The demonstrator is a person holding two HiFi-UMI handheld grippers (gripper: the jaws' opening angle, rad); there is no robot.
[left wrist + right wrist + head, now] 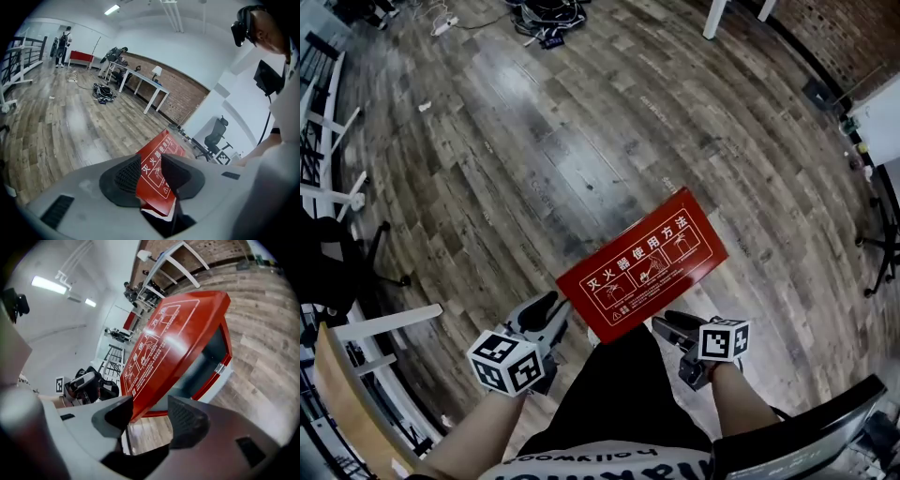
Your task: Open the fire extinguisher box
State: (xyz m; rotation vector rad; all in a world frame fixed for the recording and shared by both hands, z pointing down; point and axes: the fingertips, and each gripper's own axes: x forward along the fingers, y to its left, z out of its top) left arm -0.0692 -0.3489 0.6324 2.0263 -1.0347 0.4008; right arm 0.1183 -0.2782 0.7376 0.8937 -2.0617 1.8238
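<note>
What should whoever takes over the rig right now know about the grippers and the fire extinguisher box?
Left gripper: open, the lid's near corner in line with its jaws, not clamped.
Right gripper: open, empty, just below the lid's edge.
Box: on the wooden floor, in front of the person's legs.
Done: lid raised at an angle, inside visible.
Left: probably swing the lid fully back; neither gripper holds it, so it may drop.

fire extinguisher box (642,267) on floor (534,141), left gripper (551,307) at its near-left corner, right gripper (673,325) at near-right
</note>
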